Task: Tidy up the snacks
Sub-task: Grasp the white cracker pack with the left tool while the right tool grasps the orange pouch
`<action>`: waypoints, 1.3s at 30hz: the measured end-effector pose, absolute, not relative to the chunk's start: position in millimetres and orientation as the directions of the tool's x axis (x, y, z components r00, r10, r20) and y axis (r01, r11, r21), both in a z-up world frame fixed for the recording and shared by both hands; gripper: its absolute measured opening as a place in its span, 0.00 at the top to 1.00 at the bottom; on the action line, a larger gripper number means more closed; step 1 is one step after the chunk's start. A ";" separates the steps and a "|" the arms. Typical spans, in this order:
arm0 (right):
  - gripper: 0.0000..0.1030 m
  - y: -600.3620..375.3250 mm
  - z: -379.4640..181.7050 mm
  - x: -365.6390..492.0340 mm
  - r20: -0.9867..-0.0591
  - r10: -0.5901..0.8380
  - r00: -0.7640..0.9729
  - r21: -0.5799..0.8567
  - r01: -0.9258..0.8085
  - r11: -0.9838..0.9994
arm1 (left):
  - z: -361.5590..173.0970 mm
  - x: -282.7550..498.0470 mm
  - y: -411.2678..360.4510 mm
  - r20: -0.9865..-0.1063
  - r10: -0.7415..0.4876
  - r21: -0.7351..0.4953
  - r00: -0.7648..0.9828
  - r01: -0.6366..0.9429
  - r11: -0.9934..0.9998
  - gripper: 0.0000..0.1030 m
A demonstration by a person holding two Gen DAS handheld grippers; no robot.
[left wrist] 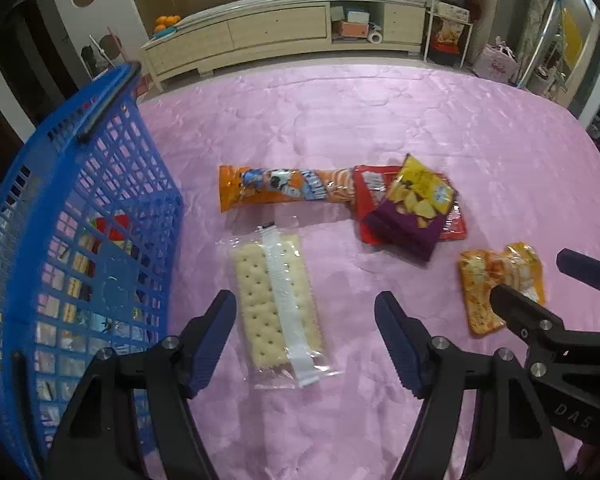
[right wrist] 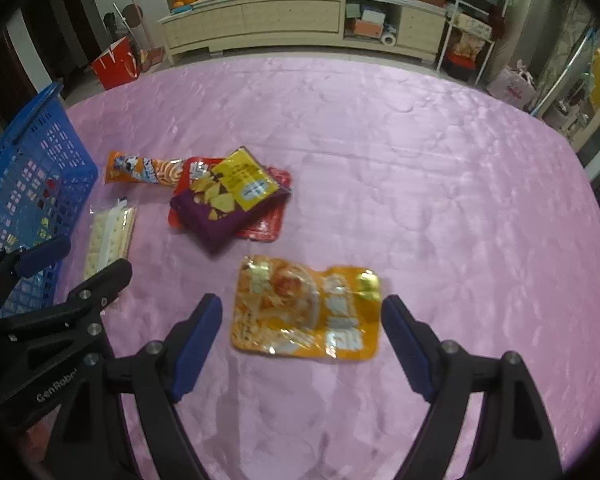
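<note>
Both tools spread over snacks on pink quilted bed cover (left wrist: 380, 120).
Left tool (left wrist: 305, 344) spread, clear-wrapped pale cracker pack (left wrist: 276, 304) between pads, untouched; blue plastic mesh basket (left wrist: 80, 208) at 9 o'clock. Right tool (right wrist: 302, 346) spread around orange foil snack pouch (right wrist: 306, 308), apart; yellow-purple chip bag (right wrist: 228, 200) at 11 o'clock.

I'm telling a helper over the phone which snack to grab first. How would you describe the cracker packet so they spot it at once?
Start at the blue basket at the left of the pink cloth. Right beside it, lying flat between the open left tongs, is the cracker packet. It is the only clear wrapper, showing pale square crackers and a white strip down the middle; its neighbours are all brightly printed bags.
</note>
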State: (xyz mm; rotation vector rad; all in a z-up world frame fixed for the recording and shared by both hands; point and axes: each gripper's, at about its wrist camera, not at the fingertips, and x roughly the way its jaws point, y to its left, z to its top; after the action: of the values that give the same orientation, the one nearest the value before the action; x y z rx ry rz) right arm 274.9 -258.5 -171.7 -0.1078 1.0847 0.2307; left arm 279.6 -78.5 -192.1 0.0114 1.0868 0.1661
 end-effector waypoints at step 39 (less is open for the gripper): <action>0.17 -279.5 -141.5 262.1 -0.873 0.161 0.460 0.080 -0.192 0.978 | -162.4 269.5 -79.2 -0.905 -0.011 -0.041 0.426 -0.062 0.997 0.59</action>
State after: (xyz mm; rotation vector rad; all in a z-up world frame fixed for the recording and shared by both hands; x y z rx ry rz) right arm 262.1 -279.5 -141.5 -0.0318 1.0708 0.2175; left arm 269.5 -79.2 -162.4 -0.0712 1.1310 0.0317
